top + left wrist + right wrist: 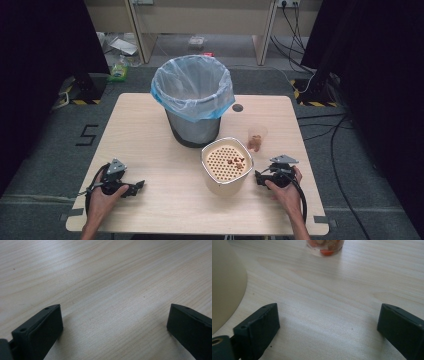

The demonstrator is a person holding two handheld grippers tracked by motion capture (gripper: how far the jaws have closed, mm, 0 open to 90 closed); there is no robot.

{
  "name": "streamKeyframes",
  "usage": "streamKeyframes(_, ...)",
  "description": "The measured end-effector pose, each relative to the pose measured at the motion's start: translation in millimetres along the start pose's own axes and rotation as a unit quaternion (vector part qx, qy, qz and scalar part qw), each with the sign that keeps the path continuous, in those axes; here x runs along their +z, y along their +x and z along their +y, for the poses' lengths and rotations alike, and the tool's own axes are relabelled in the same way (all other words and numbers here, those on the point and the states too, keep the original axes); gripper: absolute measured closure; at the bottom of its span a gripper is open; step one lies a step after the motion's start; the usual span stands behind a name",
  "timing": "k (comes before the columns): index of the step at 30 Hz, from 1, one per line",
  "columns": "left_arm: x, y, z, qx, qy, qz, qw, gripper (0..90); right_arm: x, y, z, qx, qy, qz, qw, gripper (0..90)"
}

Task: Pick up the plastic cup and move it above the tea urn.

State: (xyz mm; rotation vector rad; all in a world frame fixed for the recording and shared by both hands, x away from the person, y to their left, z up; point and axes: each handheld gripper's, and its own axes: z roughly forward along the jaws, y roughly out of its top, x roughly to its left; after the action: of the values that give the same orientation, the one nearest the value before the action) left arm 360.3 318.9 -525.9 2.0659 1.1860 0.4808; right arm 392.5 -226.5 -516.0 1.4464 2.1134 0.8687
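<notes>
Left gripper (141,185) and right gripper (257,176) — both spread wide — flank the colander (226,165).

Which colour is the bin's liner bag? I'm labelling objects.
Pale translucent blue, on the bin; its liner bag shows best in the high view.

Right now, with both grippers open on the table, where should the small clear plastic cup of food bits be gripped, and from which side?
Grip the small clear plastic cup across its side wall at mid-height, coming from the near right with the right gripper, which is nearest. The cup stands upright and open-topped, so a level side grip should keep the contents in. The cream perforated-top container crowds its near left.
</notes>
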Motion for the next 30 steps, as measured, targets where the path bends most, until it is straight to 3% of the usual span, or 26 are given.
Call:
streamKeyframes(4,0.0,0.0,0.0,0.000,0.000,0.000,1.0000,0.0,-3.6,-2.3,0.4,-0.007,-0.003,0.005,1.0000,16.7)
streamKeyframes(12,0.0,0.0,0.0,0.000,0.000,0.000,1.0000,0.0,-10.7,-5.4,2.0,-0.015,-0.007,0.002,0.9999,15.6)
streamKeyframes(14,0.0,0.0,0.0,0.000,0.000,0.000,1.0000,0.0,-12.1,-5.1,2.8,-0.007,-0.008,-0.003,0.9999,15.6)
streamKeyframes(19,0.0,0.0,0.0,0.000,0.000,0.000,1.0000,0.0,-20.5,-8.5,10.9,0.005,-0.029,0.004,0.9995,18.5)
streamKeyframes(30,-0.1,0.1,0.0,0.001,0.001,0.000,1.0000,0.0,-34.0,-15.3,31.8,-0.003,-0.036,0.008,0.9993,24.2)
